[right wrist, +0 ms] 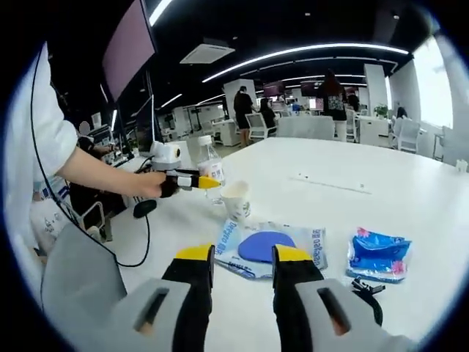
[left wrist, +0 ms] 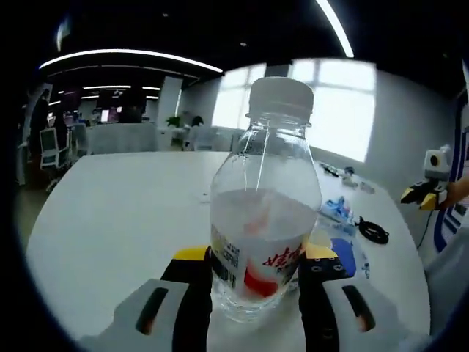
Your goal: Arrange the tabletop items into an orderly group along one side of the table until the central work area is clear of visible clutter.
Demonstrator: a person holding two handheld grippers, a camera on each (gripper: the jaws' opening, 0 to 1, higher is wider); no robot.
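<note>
My left gripper [left wrist: 255,275] pinched the bottle [left wrist: 265,213] upright over the table [left wrist: 117,213].
My right gripper [right wrist: 242,265] hung spread above a blue pouch [right wrist: 267,247]; cup [right wrist: 236,199] beyond; blue packet [right wrist: 379,254] alongside.

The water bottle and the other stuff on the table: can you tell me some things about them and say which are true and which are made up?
1. The left gripper is holding the water bottle. True.
2. The bottle has no cap. False: a white cap is on top.
3. The bottle is full to the top. False: water fills only about the lower half.
4. In the right gripper view, a blue oval thing lies on a flat packet ahead of the right gripper. True.
5. The right gripper is holding the paper cup. False: its jaws are open and empty, and the cup stands on the table further away.
</note>
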